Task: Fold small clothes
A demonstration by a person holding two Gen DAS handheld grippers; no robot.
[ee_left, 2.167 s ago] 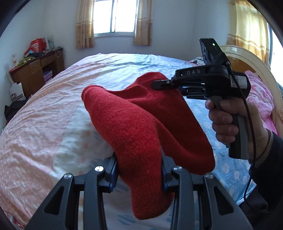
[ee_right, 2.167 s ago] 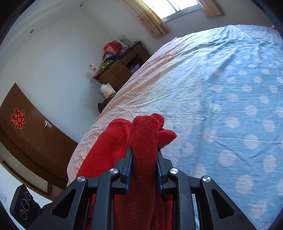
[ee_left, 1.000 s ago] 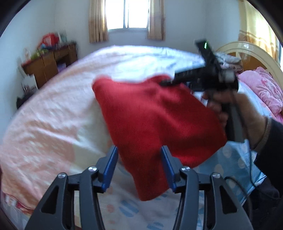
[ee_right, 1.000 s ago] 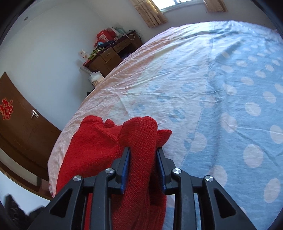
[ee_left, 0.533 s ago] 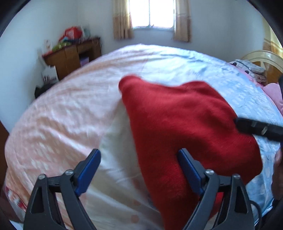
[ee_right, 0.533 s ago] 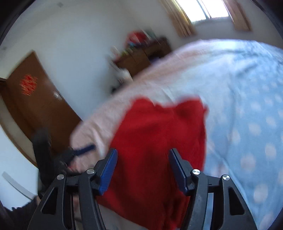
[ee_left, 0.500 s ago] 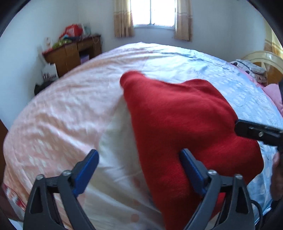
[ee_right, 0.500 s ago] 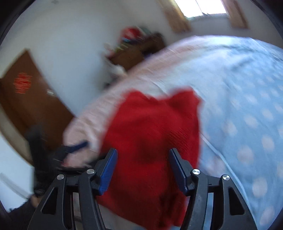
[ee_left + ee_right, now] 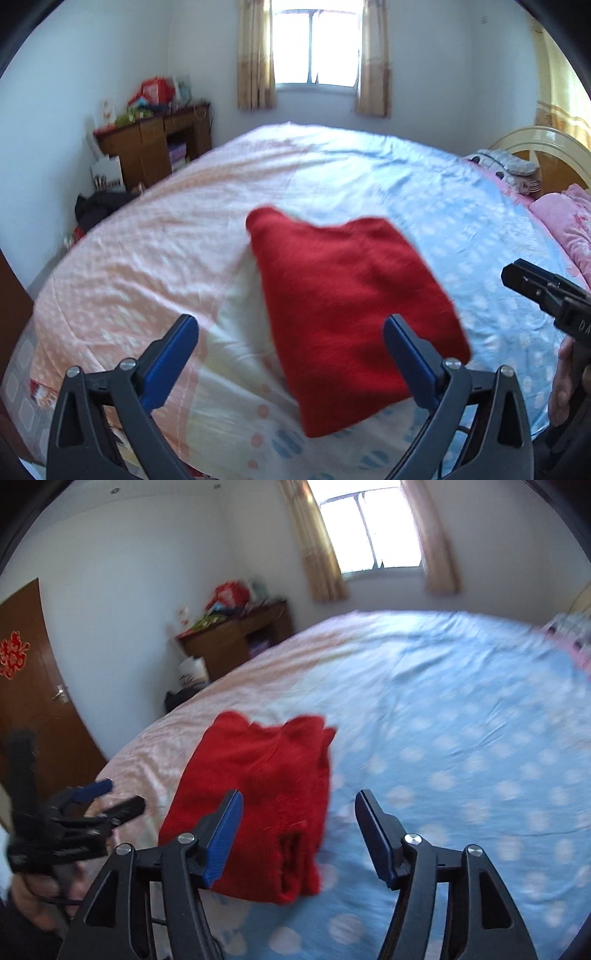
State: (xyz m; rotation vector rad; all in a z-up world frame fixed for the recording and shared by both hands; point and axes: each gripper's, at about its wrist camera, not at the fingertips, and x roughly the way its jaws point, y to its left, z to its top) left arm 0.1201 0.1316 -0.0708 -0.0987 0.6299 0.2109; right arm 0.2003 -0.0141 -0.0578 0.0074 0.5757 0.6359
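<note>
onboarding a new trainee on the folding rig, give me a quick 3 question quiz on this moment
1. True or false: the red knitted garment lies folded on the bed.
2. What is pressed between the blue fingers of the left gripper?
A. the garment
B. a pillow
C. nothing
3. Which piece of furniture stands against the wall left of the window?

Key
1. True; it rests across the pink and blue halves of the sheet.
2. C; both the left gripper and the right gripper are opening, with no pad pressing on the cloth.
3. A wooden desk piled with clutter.
</note>
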